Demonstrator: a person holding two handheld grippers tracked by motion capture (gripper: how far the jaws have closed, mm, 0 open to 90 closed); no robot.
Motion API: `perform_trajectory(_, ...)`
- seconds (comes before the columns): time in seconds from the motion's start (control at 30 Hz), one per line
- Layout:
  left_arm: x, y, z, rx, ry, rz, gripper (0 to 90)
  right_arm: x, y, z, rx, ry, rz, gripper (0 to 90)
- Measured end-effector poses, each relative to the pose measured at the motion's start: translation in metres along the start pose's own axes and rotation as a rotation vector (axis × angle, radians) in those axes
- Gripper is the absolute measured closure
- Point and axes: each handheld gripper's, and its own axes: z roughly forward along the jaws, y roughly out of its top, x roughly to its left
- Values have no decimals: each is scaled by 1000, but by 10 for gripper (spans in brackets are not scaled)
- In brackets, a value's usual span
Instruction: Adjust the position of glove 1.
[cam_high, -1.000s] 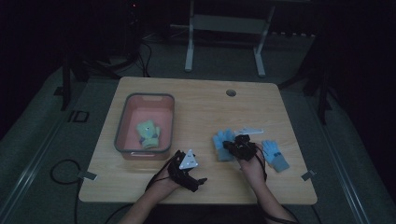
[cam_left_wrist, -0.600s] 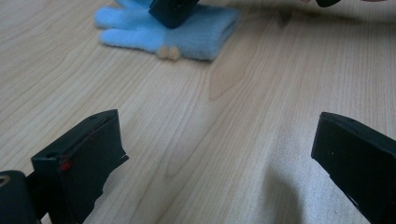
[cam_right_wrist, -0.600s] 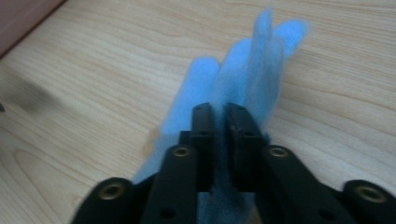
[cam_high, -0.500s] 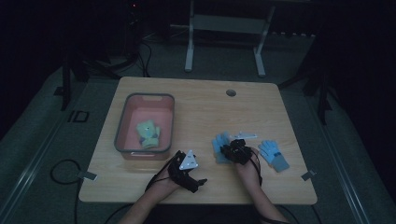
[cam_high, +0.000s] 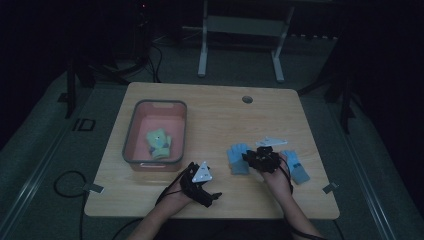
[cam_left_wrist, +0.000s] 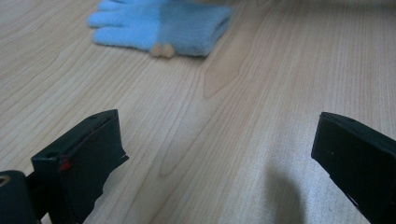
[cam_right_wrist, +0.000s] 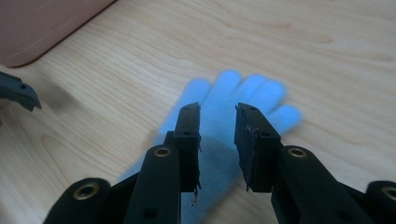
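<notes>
Right gripper (cam_right_wrist: 217, 140) above blue glove (cam_right_wrist: 233, 100) lying flat on table (cam_high: 215, 115); jaws just opening, slightly apart, nothing pinched. Left gripper (cam_left_wrist: 215, 154) spread wide, idle. Lower straight, pinch palm fabric, lift toward bin (cam_high: 131, 131).
</notes>
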Motion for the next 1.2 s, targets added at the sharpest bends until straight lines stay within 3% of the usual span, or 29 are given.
perform_trajectory(0.07, 0, 0, 0, -3, -4, -1, 18, -8, 0, -8, 3, -14, -29, 703)
perform_trajectory(0.27, 1, -1, -1, -17, -13, -8, 18, -40, -7, -34, -2, -45, -43, 676)
perform_trajectory(0.5, 1, -1, -1, -21, -10, -6, 18, -78, -26, -58, 19, -72, -11, 653)
perform_trajectory(0.53, 1, -1, -1, -21, -10, -6, 18, -78, -26, -58, 19, -72, -11, 653)
perform_trajectory(0.6, 1, -1, -1, -21, -8, -5, 18, -97, -39, -67, 45, -92, 10, 647)
perform_trajectory(0.8, 1, -1, -1, -19, -6, -3, 18, -123, -61, -77, 82, -119, 47, 607)
perform_trajectory(1.0, 2, -1, -1, -20, -8, -2, 18, -126, -77, -76, 117, -116, 53, 596)
perform_trajectory(1.13, 2, -1, -1, -20, -9, -3, 18, -121, -81, -70, 131, -140, 13, 589)
perform_trajectory(1.2, 2, -1, -1, -22, -9, -3, 18, -118, -82, -68, 127, -153, -3, 644)
